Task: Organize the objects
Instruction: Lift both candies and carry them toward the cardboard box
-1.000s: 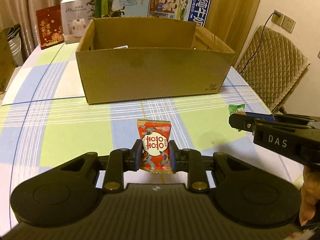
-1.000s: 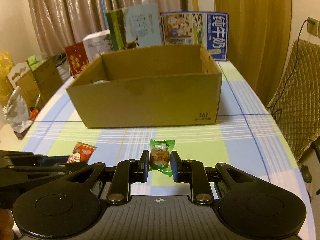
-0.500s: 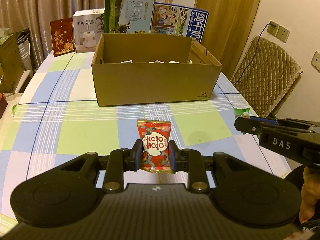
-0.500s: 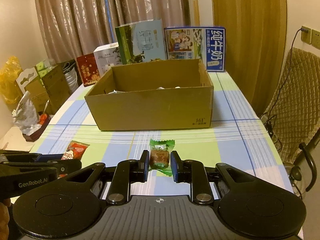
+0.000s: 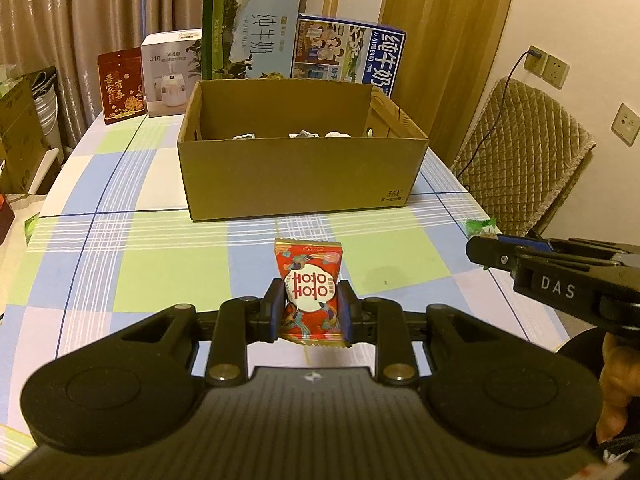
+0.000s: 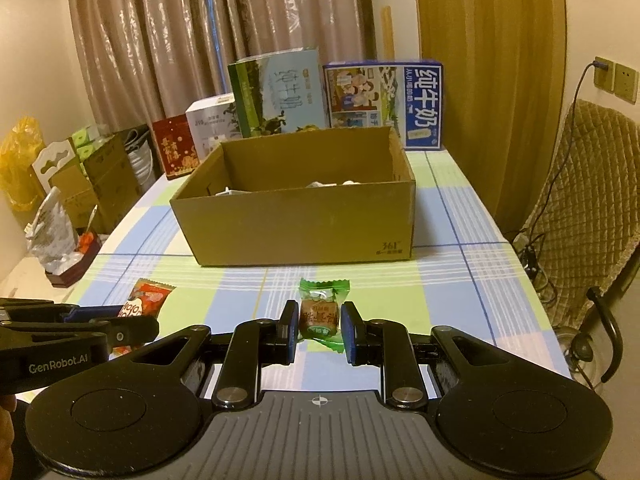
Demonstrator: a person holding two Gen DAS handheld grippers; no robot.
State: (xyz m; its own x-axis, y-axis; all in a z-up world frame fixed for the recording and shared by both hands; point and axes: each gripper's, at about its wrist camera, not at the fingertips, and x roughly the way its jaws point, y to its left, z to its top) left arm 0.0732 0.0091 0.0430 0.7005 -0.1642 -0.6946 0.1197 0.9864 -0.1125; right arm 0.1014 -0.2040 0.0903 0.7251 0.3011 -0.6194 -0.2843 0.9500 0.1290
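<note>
Because the red candy [image 5: 310, 294] squeezed in the left gripper [image 5: 309, 308] and the green candy [image 6: 320, 314] between the right gripper's [image 6: 318, 330] nearly closed fingers are light, crinkly and slippery above the bench [image 5: 120, 240], gripping their fat middles seems safest before the cardboard box [image 5: 300, 160].

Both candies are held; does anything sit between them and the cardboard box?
Nothing visible does. The left tool grips the red candy and the right tool grips the green candy. Only bare tablecloth lies ahead of the open-topped cardboard box.
</note>
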